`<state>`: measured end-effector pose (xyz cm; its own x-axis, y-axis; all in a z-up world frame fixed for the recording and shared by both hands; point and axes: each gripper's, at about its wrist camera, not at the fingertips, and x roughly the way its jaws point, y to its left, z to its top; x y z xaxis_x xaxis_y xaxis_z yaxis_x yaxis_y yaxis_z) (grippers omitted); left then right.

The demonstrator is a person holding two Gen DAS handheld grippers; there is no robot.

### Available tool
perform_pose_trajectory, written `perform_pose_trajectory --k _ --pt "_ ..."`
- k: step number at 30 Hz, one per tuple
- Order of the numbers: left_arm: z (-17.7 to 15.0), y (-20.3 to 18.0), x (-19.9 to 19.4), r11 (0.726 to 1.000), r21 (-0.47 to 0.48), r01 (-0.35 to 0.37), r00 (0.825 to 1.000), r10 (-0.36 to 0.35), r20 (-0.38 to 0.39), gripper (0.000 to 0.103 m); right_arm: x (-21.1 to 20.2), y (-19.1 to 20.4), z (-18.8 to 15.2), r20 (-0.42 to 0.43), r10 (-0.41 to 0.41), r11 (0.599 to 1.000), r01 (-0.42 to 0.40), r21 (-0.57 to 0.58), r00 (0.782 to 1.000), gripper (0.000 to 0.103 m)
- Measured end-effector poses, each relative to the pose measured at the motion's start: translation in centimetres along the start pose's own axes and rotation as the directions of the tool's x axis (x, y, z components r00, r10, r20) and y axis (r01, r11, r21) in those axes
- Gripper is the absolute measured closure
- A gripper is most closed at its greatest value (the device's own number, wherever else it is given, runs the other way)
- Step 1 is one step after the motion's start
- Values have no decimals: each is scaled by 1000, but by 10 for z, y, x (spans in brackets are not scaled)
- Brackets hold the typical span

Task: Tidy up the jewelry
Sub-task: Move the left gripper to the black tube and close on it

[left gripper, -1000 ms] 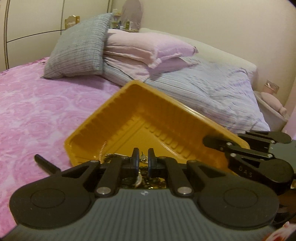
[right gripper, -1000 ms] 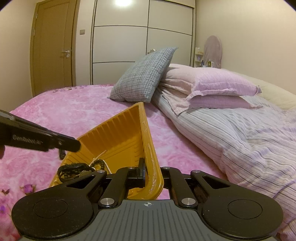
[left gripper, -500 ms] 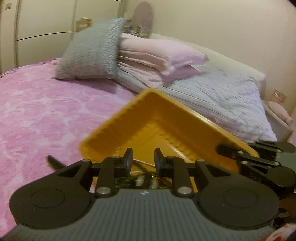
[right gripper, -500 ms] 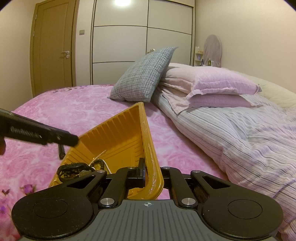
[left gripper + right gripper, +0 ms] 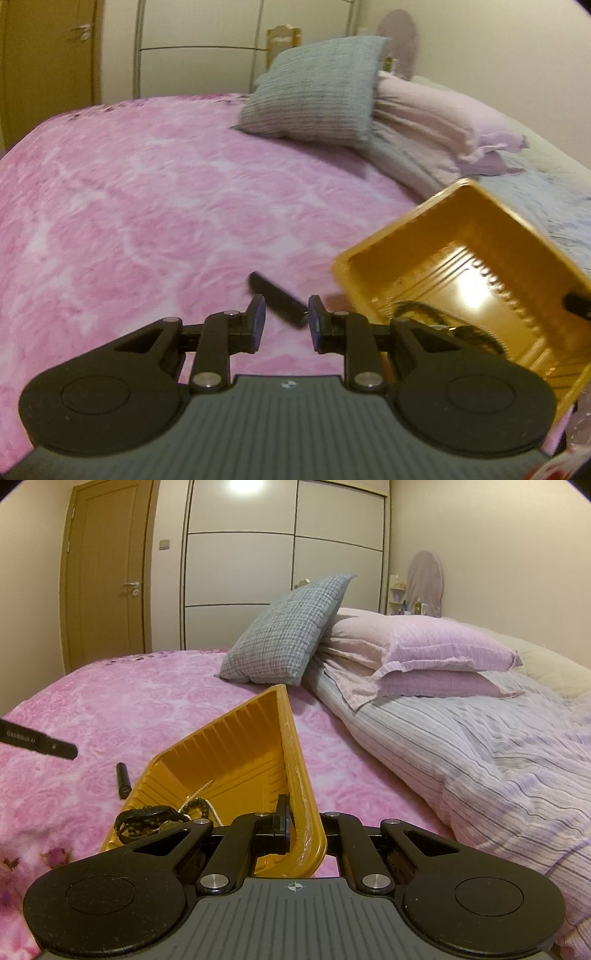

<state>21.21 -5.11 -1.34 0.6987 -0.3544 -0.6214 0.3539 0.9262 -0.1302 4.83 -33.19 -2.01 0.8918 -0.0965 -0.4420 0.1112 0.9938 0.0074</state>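
Left wrist view: low over pink bedspread (image 5: 147, 206), faces pillows; orange tray (image 5: 476, 258) close, frame right. Right wrist view: at tray (image 5: 236, 753) edge, faces wardrobe (image 5: 284, 572). Shared: tray, grey pillow (image 5: 288, 631).

The left gripper (image 5: 283, 317) hovered with its jaws apart, holding nothing. The right gripper (image 5: 304, 825) was clamped on the yellow tray (image 5: 295, 775) rim.

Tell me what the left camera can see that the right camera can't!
Only the left view shows the left gripper from behind, open and empty, with the black stick lying between its fingertips. Only the right view shows the right gripper clamped on the yellow tray's wall, plus the thin chain and the door. Both show the tray, the dark bracelet, the pink bedspread and the grey pillow.
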Motion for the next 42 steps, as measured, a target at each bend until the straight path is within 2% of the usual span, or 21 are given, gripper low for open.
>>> perform_pose_trajectory --k 3,9,21,25,37,39,42 --pt "-4 5 9 1000 -20 -14 1000 14 -9 81 -1 1 0 3 -3 1000 3 -1 1000 97" --pt "-8 -1 35 999 -44 -20 1000 19 -20 72 -2 0 -1 0 -8 1000 8 -2 1000 97" --pt "-13 -12 91 997 -72 -27 998 23 -53 72 0 -6 -5 -11 -14 1000 14 6 1000 97" --pt "-13 -12 105 996 -85 -23 997 17 -70 68 0 -6 -6 -12 -15 1000 15 7 1000 97" --pt "-9 -15 117 996 -80 -25 995 17 -96 68 0 -6 -6 -16 -19 1000 19 3 1000 97" --pt "-8 -14 117 997 -75 -27 995 19 -103 74 0 -6 -7 -17 -20 1000 20 2 1000 97" --pt "-7 -12 113 998 -52 -31 993 25 -112 76 0 -6 -7 -16 -20 1000 20 1 1000 97"
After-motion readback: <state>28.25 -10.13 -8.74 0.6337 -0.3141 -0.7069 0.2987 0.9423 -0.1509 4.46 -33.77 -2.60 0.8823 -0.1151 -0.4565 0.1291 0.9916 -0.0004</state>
